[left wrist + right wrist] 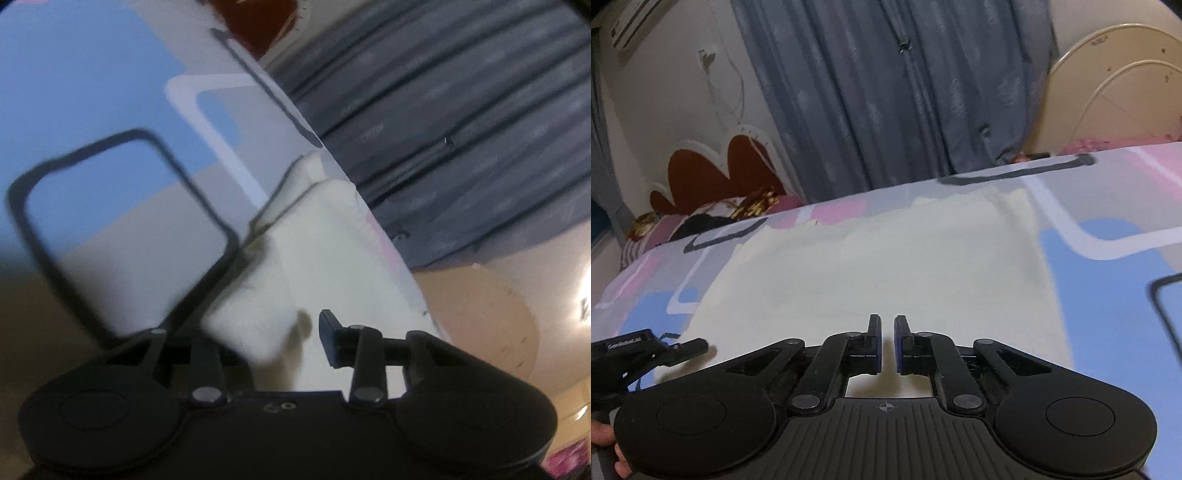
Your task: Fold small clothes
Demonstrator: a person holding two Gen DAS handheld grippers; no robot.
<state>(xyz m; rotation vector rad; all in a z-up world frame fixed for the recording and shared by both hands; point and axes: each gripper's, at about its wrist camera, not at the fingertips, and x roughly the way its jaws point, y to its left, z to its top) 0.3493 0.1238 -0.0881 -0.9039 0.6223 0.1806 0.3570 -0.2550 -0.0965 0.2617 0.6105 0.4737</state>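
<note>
A cream cloth [868,266] lies spread flat on a bed sheet [1108,258] patterned in blue, pink and grey. My right gripper [888,325] hovers over the cloth's near edge, shut, with only a thin slit between its blue pads and nothing in it. In the left wrist view the picture is rolled and blurred. A corner of the cream cloth [325,266] stands between the jaws of my left gripper [273,328] and hides the left finger. The right finger [328,332] is a little clear of the cloth. From the right wrist view, my left gripper [665,349] reaches the cloth's near left corner.
Blue-grey curtains [886,92] hang behind the bed. A red and white headboard [713,173] and pillows [701,218] are at the far left, and a round tan board [1115,92] leans at the far right. A hand [602,443] shows at the bottom left.
</note>
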